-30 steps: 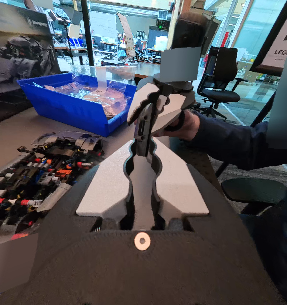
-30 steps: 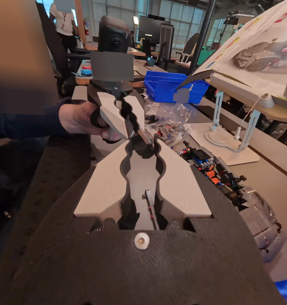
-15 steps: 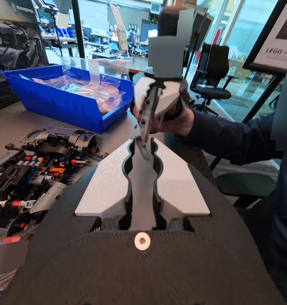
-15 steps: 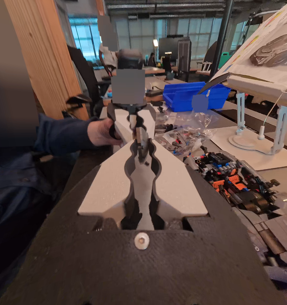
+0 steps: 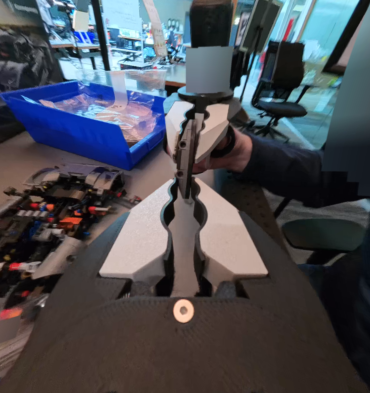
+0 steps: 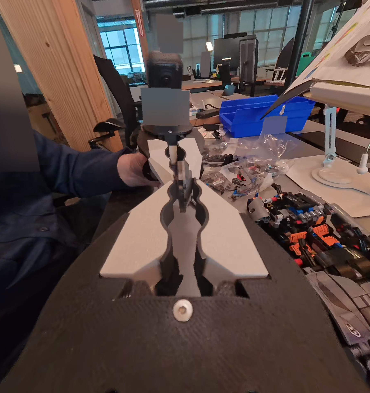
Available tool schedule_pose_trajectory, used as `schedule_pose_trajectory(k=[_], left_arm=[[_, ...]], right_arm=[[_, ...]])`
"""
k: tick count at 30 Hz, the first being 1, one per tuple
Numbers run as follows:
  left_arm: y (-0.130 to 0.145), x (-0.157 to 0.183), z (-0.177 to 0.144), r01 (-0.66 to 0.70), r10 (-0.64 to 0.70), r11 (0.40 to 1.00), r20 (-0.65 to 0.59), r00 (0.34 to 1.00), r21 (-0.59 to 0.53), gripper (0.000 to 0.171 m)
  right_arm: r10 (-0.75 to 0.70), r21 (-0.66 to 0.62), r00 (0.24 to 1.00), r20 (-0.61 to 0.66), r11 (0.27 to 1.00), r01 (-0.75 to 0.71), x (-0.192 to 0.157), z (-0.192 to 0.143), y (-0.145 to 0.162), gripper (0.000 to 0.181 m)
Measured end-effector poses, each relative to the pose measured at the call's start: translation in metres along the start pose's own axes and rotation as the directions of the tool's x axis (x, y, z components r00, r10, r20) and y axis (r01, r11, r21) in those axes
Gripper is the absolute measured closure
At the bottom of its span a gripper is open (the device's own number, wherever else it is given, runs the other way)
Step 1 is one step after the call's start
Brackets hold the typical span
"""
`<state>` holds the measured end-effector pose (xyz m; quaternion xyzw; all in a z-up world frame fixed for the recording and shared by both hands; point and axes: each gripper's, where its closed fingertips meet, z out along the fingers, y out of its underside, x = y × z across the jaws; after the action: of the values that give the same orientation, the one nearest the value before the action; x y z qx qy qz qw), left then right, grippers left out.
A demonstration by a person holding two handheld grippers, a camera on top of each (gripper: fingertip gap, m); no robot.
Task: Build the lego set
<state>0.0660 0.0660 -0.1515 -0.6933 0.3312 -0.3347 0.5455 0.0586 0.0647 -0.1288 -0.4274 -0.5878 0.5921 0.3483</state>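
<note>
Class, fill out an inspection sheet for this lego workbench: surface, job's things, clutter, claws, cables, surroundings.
Surface: grey table, crowded along one side.
Job's things: part-built lego car lying on the table; grey lego piece held in the air; open instruction book on a white stand.
Clutter: clear bags of parts beside the car; blue bin holding plastic bags.
Claws: left claw and right claw face each other, both closed on the grey lego piece.
Cables: nothing seen.
Surroundings: office chair, wooden post, desks and windows behind.
</note>
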Motion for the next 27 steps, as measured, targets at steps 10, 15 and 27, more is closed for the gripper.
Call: schedule_pose_trajectory(k=[10,15,27], left_arm=[[-0.010,0.000,-0.006,0.164,-0.156,0.983,-0.104,0.982,0.081,0.163],[-0.011,0.001,-0.004,0.108,-0.102,0.991,-0.080,0.992,0.079,0.157],[-0.005,-0.004,-0.009,0.231,-0.226,0.973,-0.102,0.969,0.032,0.160]], right_arm=[[0.038,-0.021,0.999,0.012,0.999,-0.038,0.001,0.002,0.004,0.171],[0.025,-0.075,1.000,-0.008,0.997,-0.026,0.002,0.002,0.011,0.172],[-0.224,-0.223,0.963,-0.150,0.957,0.188,0.006,0.008,0.019,0.172]])
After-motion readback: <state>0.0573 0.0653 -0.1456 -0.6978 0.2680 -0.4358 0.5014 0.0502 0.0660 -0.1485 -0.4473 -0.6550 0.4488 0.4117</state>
